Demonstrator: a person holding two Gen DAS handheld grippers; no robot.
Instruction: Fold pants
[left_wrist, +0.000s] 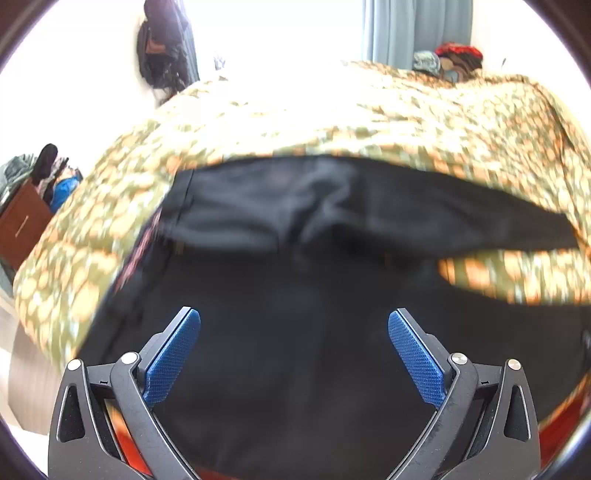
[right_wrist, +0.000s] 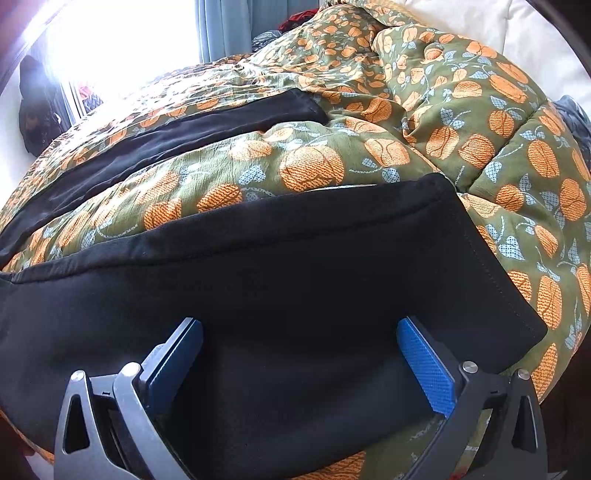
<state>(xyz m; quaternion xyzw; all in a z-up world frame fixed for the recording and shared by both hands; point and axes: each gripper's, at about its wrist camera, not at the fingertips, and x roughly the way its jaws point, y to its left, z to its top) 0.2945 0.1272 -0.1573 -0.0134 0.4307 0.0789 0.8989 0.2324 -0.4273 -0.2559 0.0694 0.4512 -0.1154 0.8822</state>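
You are at the very start of the fold: the black pants (right_wrist: 258, 280) lie spread across the patterned quilt (right_wrist: 480, 122), and the legs are not yet brought together. In the right wrist view the near leg runs across the frame to its hemmed cuff (right_wrist: 491, 266), while the far leg (right_wrist: 177, 136) lies well apart, with a band of quilt between them. Your right gripper (right_wrist: 299, 363) hovers over the near leg, blue pads splayed wide and holding nothing. Your left gripper (left_wrist: 293, 354) is likewise spread and empty, poised above the dark upper part of the pants near the waistband (left_wrist: 155, 236) (the left view is blurred, so I cannot tell exactly how the cloth lies there).

The next move, as I judge it, calls for both grippers to pinch the near edge, one at the waist end and one near the cuff, then carry that leg over onto the far one.

No containers are visible; everything rests on the bed.
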